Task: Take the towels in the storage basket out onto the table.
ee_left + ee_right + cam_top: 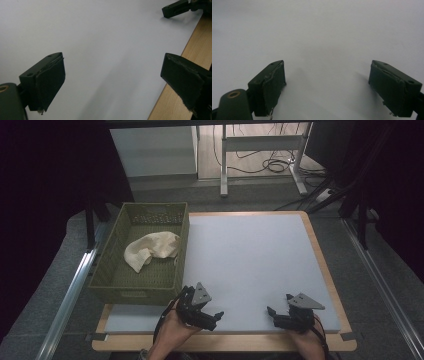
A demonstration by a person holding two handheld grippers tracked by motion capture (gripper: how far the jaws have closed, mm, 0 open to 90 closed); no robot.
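Fingers [272,87] of both grippers wide apart, empty | high view: cloth [151,248] in basket [115,285], far left | white mat [250,265], wooden table [320,255], grey floor [50,285]

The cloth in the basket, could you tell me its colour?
Cream cloth; clearest in the high view.

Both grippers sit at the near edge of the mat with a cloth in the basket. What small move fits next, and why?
Probably the left gripper should travel up-left over the green basket toward the cream cloth. Its jaws stand open and hold nothing, it is the nearer one, and the cloth lies crumpled inside the basket. The right gripper, also open and not holding anything, rests on the white mat.
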